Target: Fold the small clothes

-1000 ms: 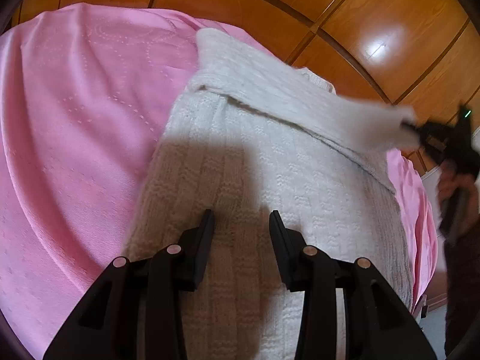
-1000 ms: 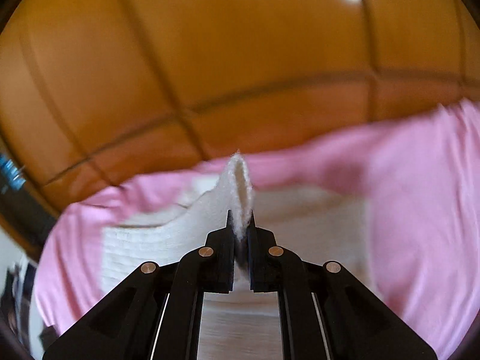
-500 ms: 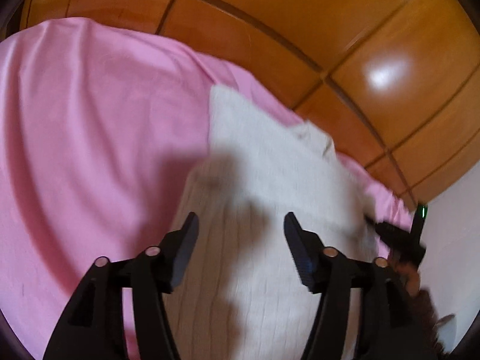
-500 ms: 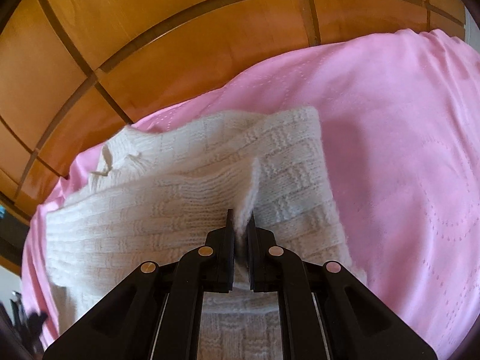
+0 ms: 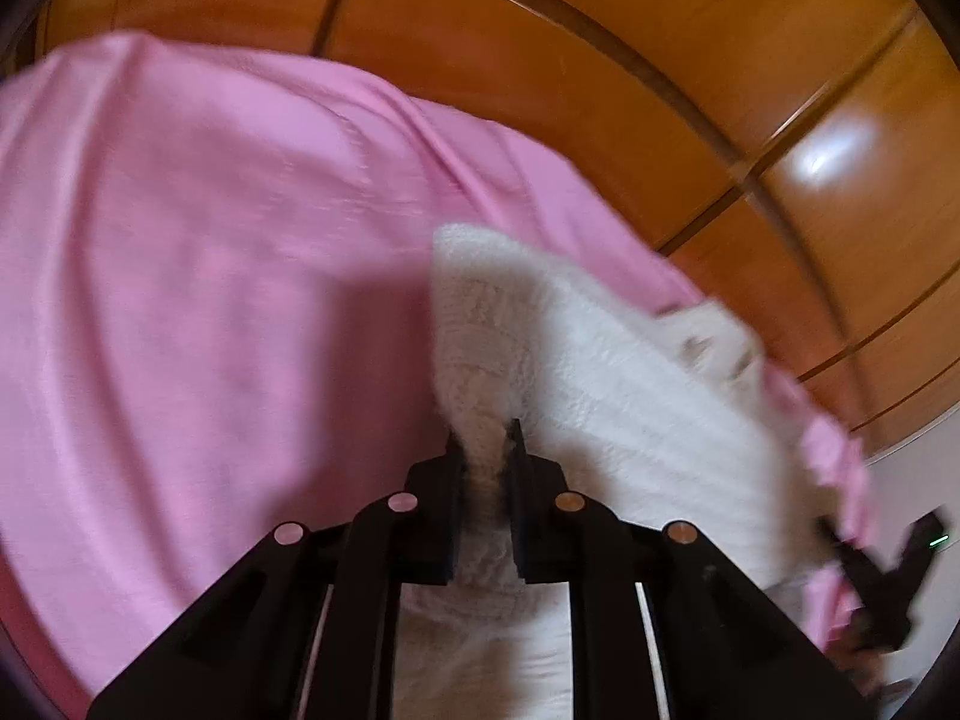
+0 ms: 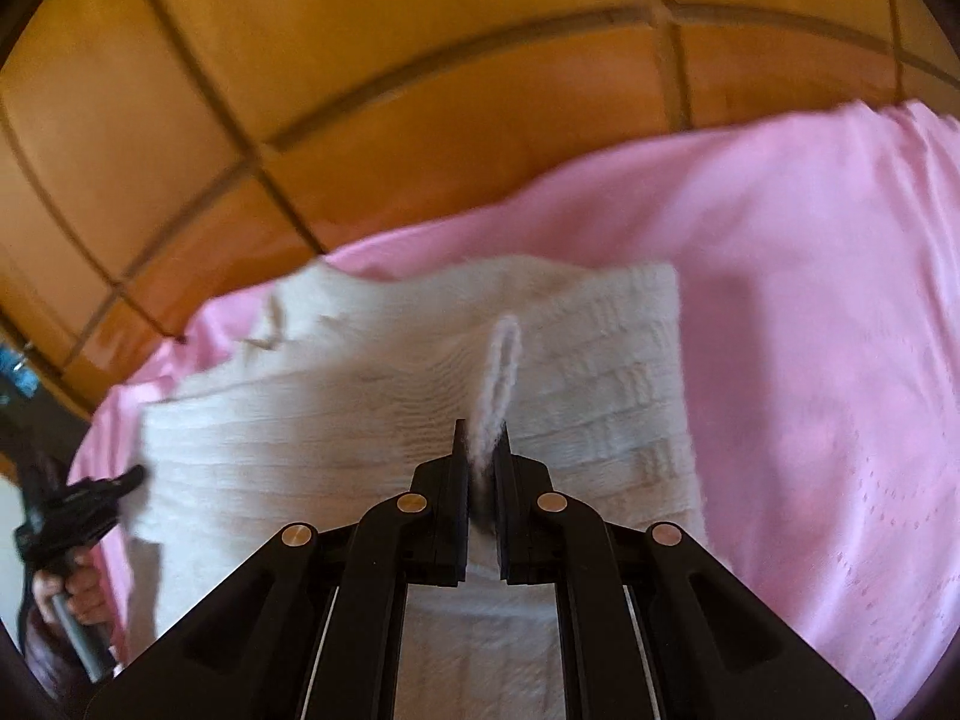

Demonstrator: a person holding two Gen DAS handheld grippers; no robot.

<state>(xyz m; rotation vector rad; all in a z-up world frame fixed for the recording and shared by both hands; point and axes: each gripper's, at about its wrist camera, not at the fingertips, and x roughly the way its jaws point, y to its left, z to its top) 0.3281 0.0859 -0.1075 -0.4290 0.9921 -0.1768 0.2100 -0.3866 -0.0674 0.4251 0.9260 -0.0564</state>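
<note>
A white knit sweater (image 5: 600, 372) lies on a pink sheet (image 5: 210, 300). My left gripper (image 5: 485, 438) is at the sweater's left edge. Its jaws are closing, and a raised fold of knit is pinched between the pads. In the right wrist view the sweater (image 6: 360, 420) spreads across the sheet. My right gripper (image 6: 480, 438) is shut on a narrow upright fold of it. The right gripper (image 5: 840, 540) also shows at the sweater's far right edge in the left wrist view. The left gripper (image 6: 126, 477) shows at the sweater's left side in the right wrist view.
The pink sheet (image 6: 810, 300) covers the whole surface and hangs over its far edge. Glossy orange wooden panels (image 5: 600, 60) rise right behind it. A hand (image 6: 72, 588) grips the left tool's handle at the lower left of the right wrist view.
My left gripper slid from over the sweater's middle to its left edge, spread wider, then closed on a fold. The right gripper came lower with its fold over the sweater.
</note>
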